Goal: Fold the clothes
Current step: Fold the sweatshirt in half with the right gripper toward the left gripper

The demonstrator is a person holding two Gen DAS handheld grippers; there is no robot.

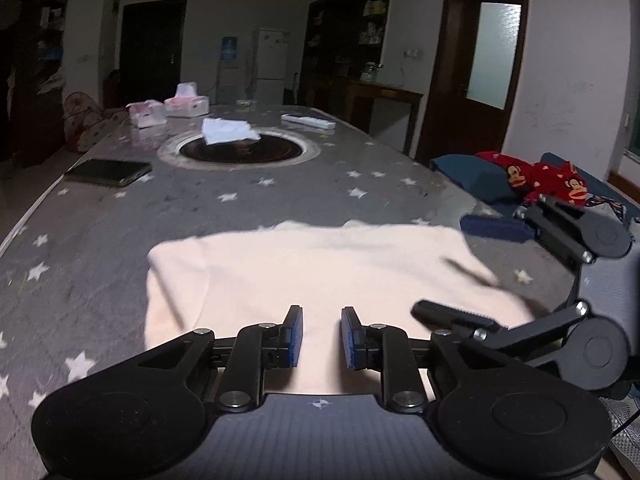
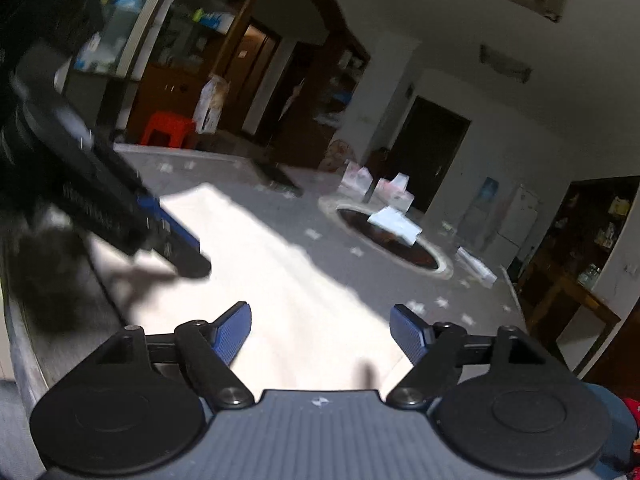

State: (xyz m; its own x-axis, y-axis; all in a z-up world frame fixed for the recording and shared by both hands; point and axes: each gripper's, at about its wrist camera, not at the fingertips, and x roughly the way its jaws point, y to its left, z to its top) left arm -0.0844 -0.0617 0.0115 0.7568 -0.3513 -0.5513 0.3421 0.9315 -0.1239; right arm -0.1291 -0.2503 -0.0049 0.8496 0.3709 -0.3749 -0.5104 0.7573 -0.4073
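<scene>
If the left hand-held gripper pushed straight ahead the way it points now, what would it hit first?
Probably the pale pink garment lying flat on the table: the left hand-held gripper angles down over its near part. Depth is hard to judge.

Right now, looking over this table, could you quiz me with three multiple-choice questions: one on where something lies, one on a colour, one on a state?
1. Where is the dark phone?
A. on the cream garment
B. near the table's left edge
C. on the fridge

2. What colour is the monkey-print cloth?
A. red
B. green
C. white

3. How do the right gripper jaws stand?
A. clamped on cloth
B. wide apart
C. hidden

Answers: 1 B, it lies on the starred table cover, apart from the cream garment. 2 A, red with monkey faces. 3 B, a broad gap shows, nothing pinched.
</scene>
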